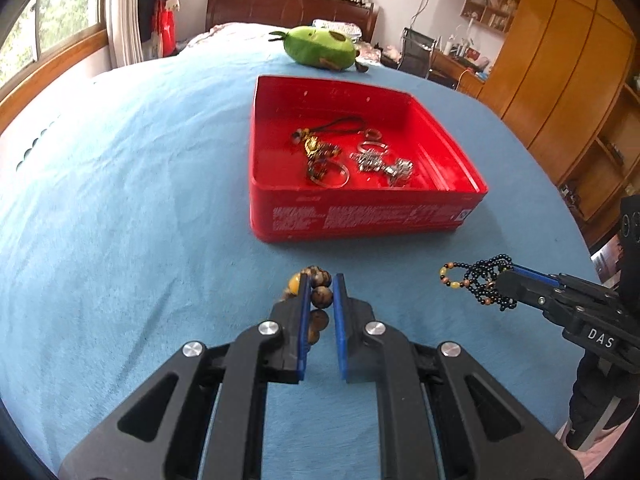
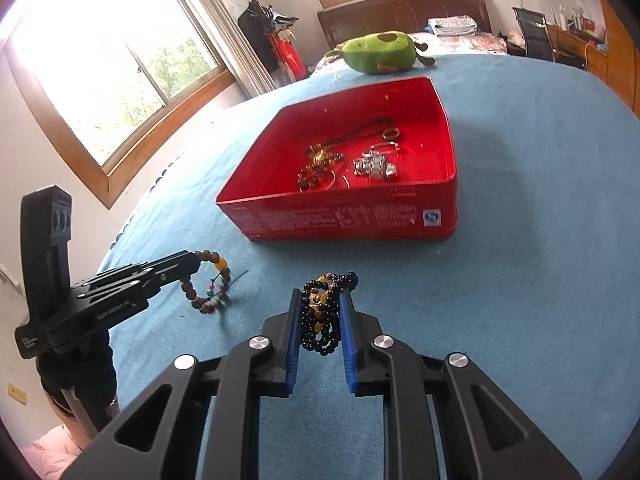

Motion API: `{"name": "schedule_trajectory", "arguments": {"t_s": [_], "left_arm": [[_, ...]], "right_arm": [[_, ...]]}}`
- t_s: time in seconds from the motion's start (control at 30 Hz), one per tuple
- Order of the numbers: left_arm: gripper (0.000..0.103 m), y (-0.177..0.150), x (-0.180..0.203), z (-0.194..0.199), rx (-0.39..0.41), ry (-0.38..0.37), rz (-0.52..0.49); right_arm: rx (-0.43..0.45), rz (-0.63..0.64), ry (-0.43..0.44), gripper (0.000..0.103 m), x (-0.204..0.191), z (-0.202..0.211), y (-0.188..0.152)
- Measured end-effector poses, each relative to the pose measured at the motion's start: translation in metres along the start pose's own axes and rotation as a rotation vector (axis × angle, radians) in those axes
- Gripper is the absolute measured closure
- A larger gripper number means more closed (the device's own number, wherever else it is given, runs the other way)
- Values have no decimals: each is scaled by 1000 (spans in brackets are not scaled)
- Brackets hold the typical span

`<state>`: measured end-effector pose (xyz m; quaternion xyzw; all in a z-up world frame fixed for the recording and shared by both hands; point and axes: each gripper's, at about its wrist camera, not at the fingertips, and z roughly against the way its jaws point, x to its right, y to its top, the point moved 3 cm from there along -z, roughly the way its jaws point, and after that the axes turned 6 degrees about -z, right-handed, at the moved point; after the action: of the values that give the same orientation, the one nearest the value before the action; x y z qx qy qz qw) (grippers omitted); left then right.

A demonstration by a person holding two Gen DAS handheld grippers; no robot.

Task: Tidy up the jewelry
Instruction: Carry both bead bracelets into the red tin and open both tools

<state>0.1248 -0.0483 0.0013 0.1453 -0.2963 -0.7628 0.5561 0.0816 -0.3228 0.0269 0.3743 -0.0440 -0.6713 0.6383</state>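
A red tin box point(image 1: 360, 216) point(image 2: 344, 220) sits on the blue bedspread with several keychains, rings and a bracelet inside. My left gripper point(image 1: 322, 280) point(image 2: 198, 262) is shut on a brown wooden-bead bracelet point(image 1: 320, 296) point(image 2: 208, 284), held above the spread short of the box; the bracelet hangs as a loop with a small tassel. My right gripper point(image 2: 322, 296) point(image 1: 502, 280) is shut on a bunched black-bead necklace point(image 2: 324, 316) point(image 1: 480, 280) with orange and yellow beads, also lifted off the spread in front of the box.
A green avocado plush toy point(image 1: 320, 48) point(image 2: 380, 54) lies beyond the box. Bare blue bedspread point(image 1: 120, 180) surrounds the box. A window is at the left, wooden cabinets and a desk at the right.
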Motion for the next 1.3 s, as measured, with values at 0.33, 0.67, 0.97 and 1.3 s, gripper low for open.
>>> {"name": "schedule_trajectory", "arguments": {"t_s": [0.33, 0.67, 0.97, 1.3], "left_arm": [[94, 19, 7, 16, 54, -16, -11], [94, 55, 14, 35, 130, -13, -38], [94, 102, 19, 38, 198, -1, -58], [94, 145, 12, -3, 195, 9, -59]], "right_arm": [[34, 34, 17, 85, -17, 10, 18], [84, 61, 20, 85, -32, 21, 53], [119, 49, 0, 85, -28, 15, 102], [123, 36, -22, 85, -13, -15, 145]]}}
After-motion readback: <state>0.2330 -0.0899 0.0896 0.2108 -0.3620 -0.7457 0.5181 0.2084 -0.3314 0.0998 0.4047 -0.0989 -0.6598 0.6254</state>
